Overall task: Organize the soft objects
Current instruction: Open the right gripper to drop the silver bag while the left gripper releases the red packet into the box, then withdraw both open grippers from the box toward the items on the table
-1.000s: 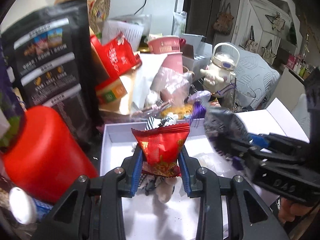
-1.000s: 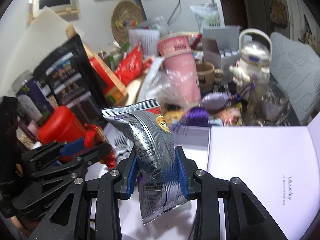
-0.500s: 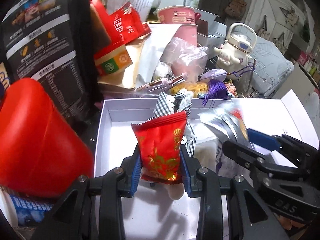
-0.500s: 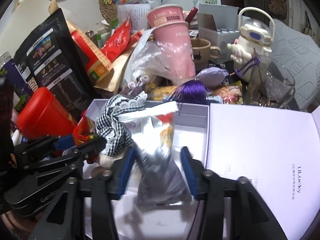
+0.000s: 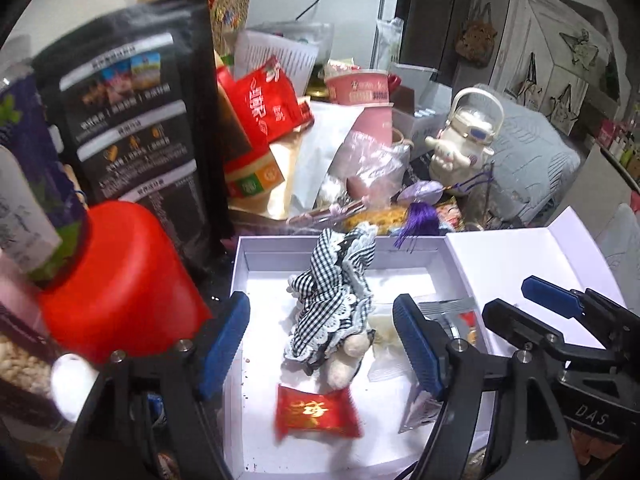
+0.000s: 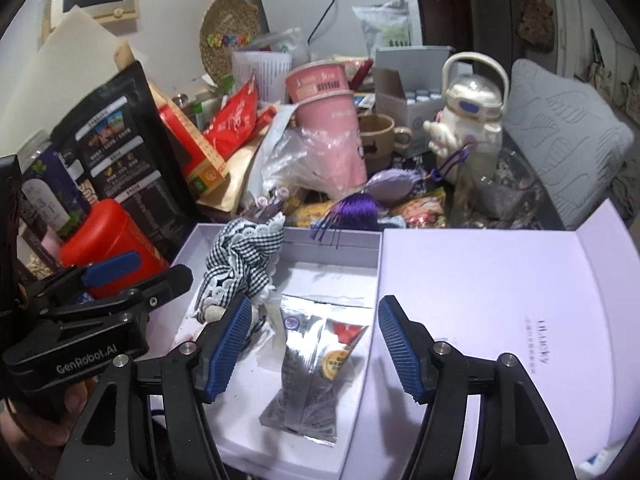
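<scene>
Left claw (image 5: pixel 320 344) jaws opening, nothing clamped; red packet (image 5: pixel 316 412) lies loose in white box (image 5: pixel 240 264) at 6 o'clock of the gingham doll (image 5: pixel 336 296). Right claw (image 6: pixel 314 348) jaws opening over silver packet (image 6: pixel 316 368), pads clear; the red packet is visible only in the left view.

The box (image 5: pixel 240 344) lies open from above, its floor bare along the left wall and the near edge. A checked doll (image 5: pixel 336 300), red packet (image 5: pixel 316 416) and silver packet (image 6: pixel 316 364) fill the middle. A red jar (image 5: pixel 116 280) crowds the left wall; clutter banks the far rim; the lid (image 6: pixel 500 300) flanks the right.
</scene>
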`<action>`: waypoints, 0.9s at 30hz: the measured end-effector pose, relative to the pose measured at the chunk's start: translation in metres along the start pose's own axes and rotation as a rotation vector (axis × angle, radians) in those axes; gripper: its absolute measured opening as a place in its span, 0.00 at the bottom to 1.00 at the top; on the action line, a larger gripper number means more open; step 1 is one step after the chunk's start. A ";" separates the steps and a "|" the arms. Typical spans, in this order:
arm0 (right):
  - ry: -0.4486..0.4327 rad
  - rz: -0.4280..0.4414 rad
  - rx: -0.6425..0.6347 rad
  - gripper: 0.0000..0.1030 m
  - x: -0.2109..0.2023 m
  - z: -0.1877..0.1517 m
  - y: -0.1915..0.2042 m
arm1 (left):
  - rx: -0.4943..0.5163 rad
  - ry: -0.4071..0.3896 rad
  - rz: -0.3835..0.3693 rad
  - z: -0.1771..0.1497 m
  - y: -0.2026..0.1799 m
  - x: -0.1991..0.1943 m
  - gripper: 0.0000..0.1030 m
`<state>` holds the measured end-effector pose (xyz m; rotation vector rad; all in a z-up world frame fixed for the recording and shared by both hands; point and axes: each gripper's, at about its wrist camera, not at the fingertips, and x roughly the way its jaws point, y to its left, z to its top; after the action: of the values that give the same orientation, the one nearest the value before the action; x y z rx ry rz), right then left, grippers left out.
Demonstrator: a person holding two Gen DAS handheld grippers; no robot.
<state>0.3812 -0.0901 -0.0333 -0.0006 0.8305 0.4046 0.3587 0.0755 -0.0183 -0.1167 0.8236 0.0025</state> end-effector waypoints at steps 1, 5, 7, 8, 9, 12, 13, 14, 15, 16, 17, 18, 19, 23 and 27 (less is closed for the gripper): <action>-0.011 -0.003 -0.002 0.64 -0.007 0.001 0.000 | 0.002 -0.007 -0.003 0.001 -0.001 -0.005 0.72; -0.051 -0.012 -0.009 0.65 -0.030 0.004 0.003 | 0.014 -0.050 -0.008 0.003 -0.006 -0.029 0.72; -0.075 -0.012 -0.011 0.67 -0.043 0.005 0.004 | 0.020 -0.069 -0.006 0.005 -0.009 -0.041 0.72; -0.083 -0.011 -0.012 0.67 -0.049 0.006 0.005 | 0.023 -0.083 -0.007 0.006 -0.011 -0.049 0.72; -0.093 -0.010 -0.012 0.67 -0.055 0.007 0.005 | 0.027 -0.093 -0.012 0.007 -0.012 -0.056 0.72; -0.130 -0.005 -0.023 0.67 -0.076 0.008 0.008 | 0.042 -0.134 -0.016 0.009 -0.018 -0.079 0.72; -0.145 -0.007 -0.028 0.67 -0.085 0.008 0.009 | 0.046 -0.147 -0.015 0.010 -0.020 -0.086 0.72; -0.155 -0.010 -0.032 0.67 -0.090 0.008 0.010 | 0.049 -0.161 -0.015 0.010 -0.022 -0.094 0.72; -0.170 -0.011 -0.036 0.67 -0.098 0.008 0.011 | 0.050 -0.170 -0.017 0.011 -0.023 -0.100 0.72; -0.183 -0.012 -0.040 0.67 -0.105 0.008 0.012 | 0.052 -0.181 -0.020 0.010 -0.025 -0.106 0.72; -0.198 -0.011 -0.045 0.68 -0.113 0.008 0.014 | 0.053 -0.196 -0.023 0.009 -0.026 -0.114 0.72; -0.211 -0.013 -0.051 0.69 -0.121 0.007 0.015 | 0.055 -0.210 -0.025 0.008 -0.028 -0.122 0.72; -0.222 -0.017 -0.056 0.70 -0.128 0.006 0.017 | 0.056 -0.217 -0.024 0.007 -0.030 -0.126 0.72; -0.264 -0.035 -0.095 0.71 -0.160 -0.004 0.025 | 0.070 -0.259 -0.037 0.000 -0.036 -0.153 0.72; -0.301 -0.055 -0.115 0.72 -0.186 -0.016 0.034 | 0.097 -0.289 -0.045 -0.008 -0.041 -0.178 0.72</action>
<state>0.2460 -0.1256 0.0945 -0.0680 0.5089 0.3893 0.2337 0.0414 0.1106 -0.0419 0.5310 -0.0615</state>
